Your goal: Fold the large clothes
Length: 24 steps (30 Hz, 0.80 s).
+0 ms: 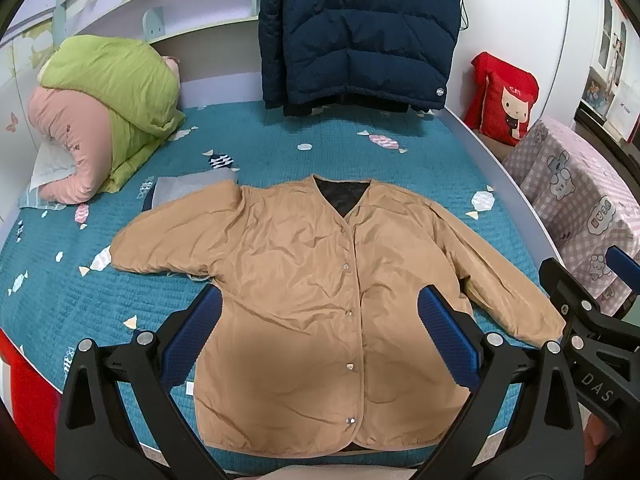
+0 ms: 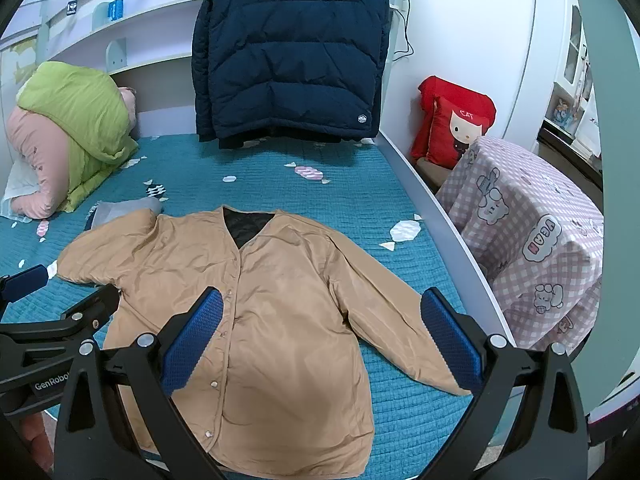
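Note:
A tan snap-front jacket lies spread flat, front up, on the teal bedspread, with both sleeves out to the sides and a dark lining showing at the collar. My left gripper hovers open above the jacket's lower body, its blue pads wide apart with nothing between them. In the right wrist view the same jacket lies below my right gripper, which is open above the jacket's right side and sleeve. Each view catches the other gripper at its edge.
A navy puffer jacket hangs at the head of the bed. A green and pink quilt bundle sits at the back left, a grey folded cloth behind the jacket's left sleeve. A red cushion and a checked pink cover stand beside the bed's right edge.

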### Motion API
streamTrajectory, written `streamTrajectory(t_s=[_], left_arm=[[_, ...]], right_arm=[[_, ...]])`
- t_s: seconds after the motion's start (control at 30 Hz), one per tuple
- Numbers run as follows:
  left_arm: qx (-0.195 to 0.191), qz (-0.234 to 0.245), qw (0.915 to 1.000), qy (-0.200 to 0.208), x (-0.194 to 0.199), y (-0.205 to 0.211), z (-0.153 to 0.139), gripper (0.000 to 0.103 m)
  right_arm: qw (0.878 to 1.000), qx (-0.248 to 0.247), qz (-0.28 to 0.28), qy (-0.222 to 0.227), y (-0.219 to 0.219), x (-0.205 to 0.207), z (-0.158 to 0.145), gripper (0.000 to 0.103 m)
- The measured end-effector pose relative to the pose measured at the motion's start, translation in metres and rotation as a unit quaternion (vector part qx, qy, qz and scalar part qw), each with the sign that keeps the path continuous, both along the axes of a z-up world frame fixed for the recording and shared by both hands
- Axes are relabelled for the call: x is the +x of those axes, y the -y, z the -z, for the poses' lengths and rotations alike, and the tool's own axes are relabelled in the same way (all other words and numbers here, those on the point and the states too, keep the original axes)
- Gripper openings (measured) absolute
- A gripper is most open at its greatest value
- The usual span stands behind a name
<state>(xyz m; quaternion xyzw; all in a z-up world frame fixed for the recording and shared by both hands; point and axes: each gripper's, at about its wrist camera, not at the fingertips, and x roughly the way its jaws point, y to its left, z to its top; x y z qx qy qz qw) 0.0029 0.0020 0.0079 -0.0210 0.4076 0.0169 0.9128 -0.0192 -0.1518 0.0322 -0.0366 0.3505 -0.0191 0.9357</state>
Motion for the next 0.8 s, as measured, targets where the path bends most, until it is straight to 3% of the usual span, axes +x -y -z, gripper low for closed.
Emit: streamTrajectory(t_s=[0.8], left_arm=[[-0.002,0.018,0.9998,-0.001,-0.002,0.004,0.006,0.098]], right_arm=[[1.0,-0.014,0.02,-0.017,0.003,0.006,0.01,0.096]])
